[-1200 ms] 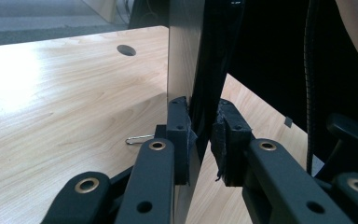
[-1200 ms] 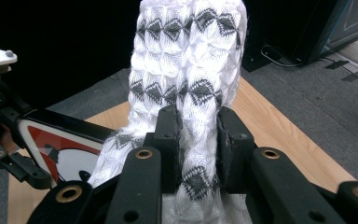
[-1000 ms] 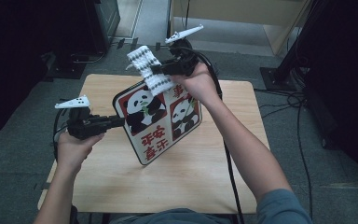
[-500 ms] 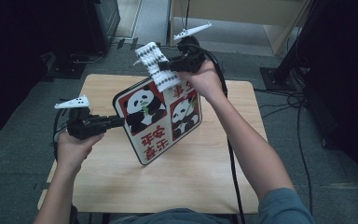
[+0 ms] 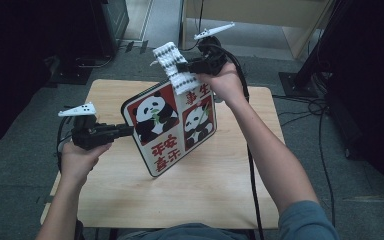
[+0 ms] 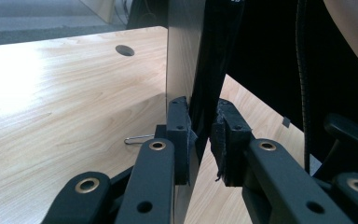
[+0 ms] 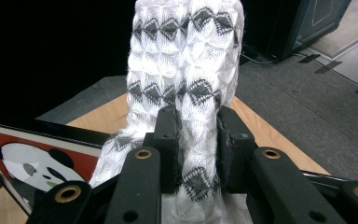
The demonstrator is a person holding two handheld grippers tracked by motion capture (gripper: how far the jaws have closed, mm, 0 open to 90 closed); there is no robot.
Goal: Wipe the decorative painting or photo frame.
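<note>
Currently I am holding a rectangular panda-print board with red panels, red characters and a dark rim tilted up off the light wooden table, near the centre of the high view. My left gripper is clamped on the board's left edge at centre left of that frame; in the left gripper view the two black pads are pressing on either side of the thin panel, which is rising edge-on up the middle of the frame.

My right gripper is sitting at upper centre of the high view, just above the board's top edge. Its jaws are clenched on a white knitted cloth with grey diamond pattern. In the right gripper view the cloth is standing up between the pads and filling the upper middle, its lower folds draping onto the board's rim, with a panda panel showing at lower left.

A small wire clip is lying on the table just left of my left jaw. A round hole is sitting in the tabletop at upper centre of that view.
</note>
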